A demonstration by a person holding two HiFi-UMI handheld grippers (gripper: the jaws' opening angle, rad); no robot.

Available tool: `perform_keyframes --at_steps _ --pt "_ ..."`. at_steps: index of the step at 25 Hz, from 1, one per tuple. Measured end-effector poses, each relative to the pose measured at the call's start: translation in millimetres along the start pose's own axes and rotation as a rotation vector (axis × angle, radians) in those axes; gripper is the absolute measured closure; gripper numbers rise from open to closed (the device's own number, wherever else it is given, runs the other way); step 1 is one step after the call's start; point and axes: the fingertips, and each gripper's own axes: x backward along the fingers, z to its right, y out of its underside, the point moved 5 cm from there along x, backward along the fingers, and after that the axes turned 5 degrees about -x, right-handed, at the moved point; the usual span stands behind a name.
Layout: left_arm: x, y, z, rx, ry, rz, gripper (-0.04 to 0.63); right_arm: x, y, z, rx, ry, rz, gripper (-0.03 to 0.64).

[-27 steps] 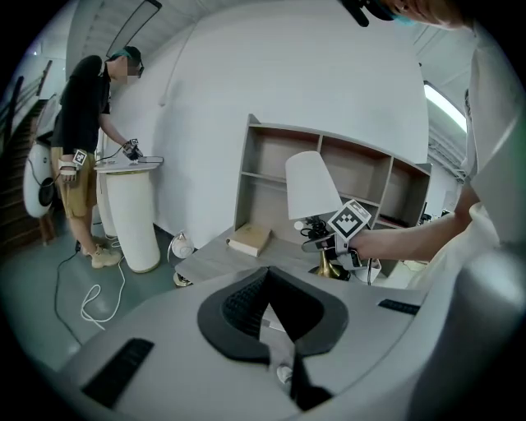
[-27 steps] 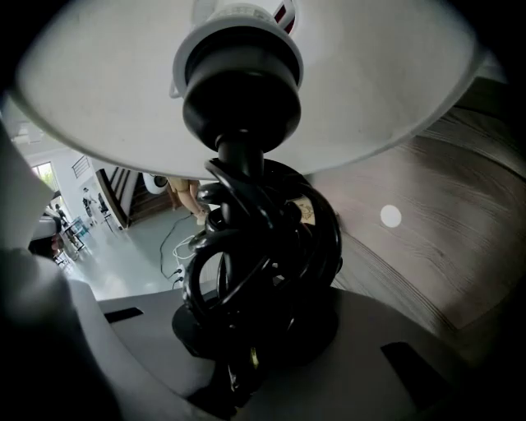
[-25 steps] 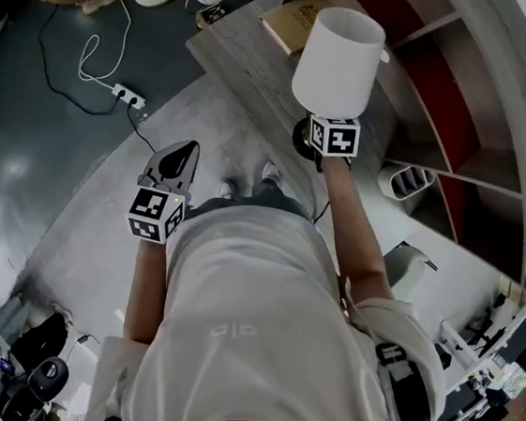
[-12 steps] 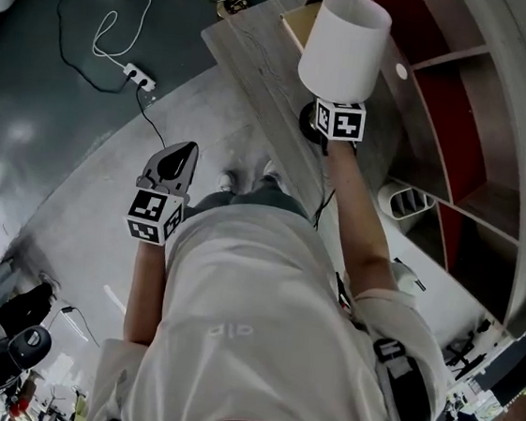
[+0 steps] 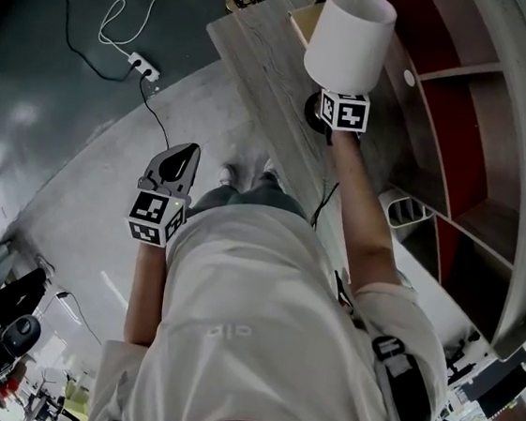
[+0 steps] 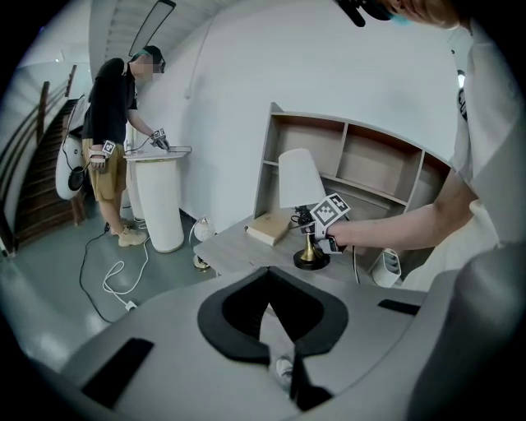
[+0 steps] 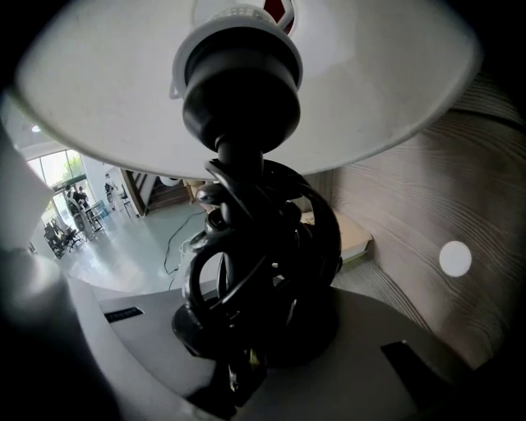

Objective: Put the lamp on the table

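- Lamp [image 5: 350, 37]: upright, white shade, round dark base [image 6: 311, 262] looks set down on the wooden counter [image 5: 263, 44], near its edge.
- Right hand-held gripper [image 5: 338, 114]: pinching the lamp stem below the shade. Black cord [image 7: 246, 247] is wound round the stem between the jaws.
- Left hand-held gripper [image 5: 182, 156]: jaws pressed together, nothing in them. It is held low by the person's left side, well apart from the counter.
- Book [image 6: 269, 228]: flat on the counter, beside the lamp.
- Shelf unit [image 6: 370, 164]: stands at the back of the counter.
- Power strip [image 5: 142, 67]: on the floor, with a white cable.
- Another person [image 6: 123, 140]: at a white pedestal, far side of the room.
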Motion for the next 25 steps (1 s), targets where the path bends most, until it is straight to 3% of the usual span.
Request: perform_keyframes --at_steps 25 --pt "-9 10 3 0.005 0.018 -0.033 0.581 -20 13 2 0.053 0.004 0.045 0.534"
